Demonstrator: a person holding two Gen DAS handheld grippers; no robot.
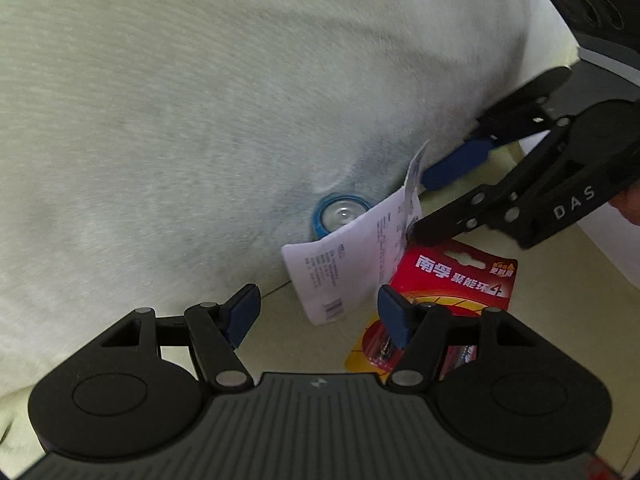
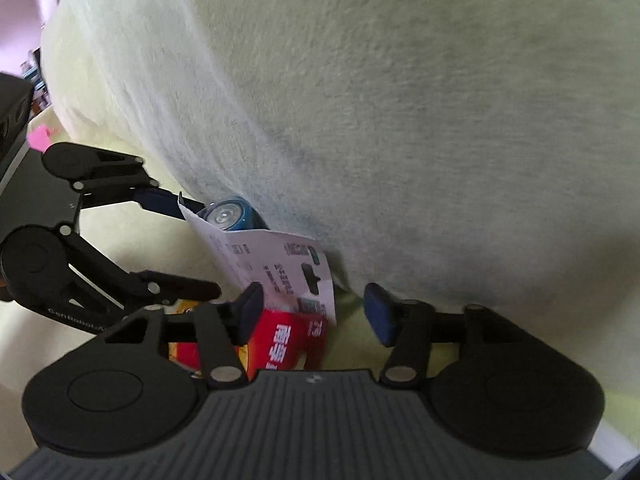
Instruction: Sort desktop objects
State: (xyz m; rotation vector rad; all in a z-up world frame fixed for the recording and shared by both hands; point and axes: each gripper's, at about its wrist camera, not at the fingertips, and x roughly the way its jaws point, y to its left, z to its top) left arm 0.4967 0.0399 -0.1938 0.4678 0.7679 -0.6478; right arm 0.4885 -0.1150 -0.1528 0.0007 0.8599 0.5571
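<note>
Left-wrist and right-wrist views of one cluttered spot on a pale yellow-green table [image 1: 552,300]. A red battery blister card [image 1: 456,276] printed with white Chinese characters (南孚 and 聚能环 legible, plus a large "4") lies flat in the lower right of the left view; its yellow lower corner shows cells, too blurred to count. One white printed paper slip [image 1: 352,256], creased and partly upright, leans over the card's upper left edge; its small text is unreadable. One blue-rimmed round object [image 1: 340,216] with a shiny centre sits just behind the slip, pressed against a large fuzzy off-white fabric mass [image 1: 200,120] filling most of both frames. The left gripper [image 1: 316,314] has its blue-padded fingers apart, empty. The right gripper [image 2: 316,308], its black body lettered "DAS" in the left view, likewise has fingers apart, straddling the slip's edge without clamping it.
</note>
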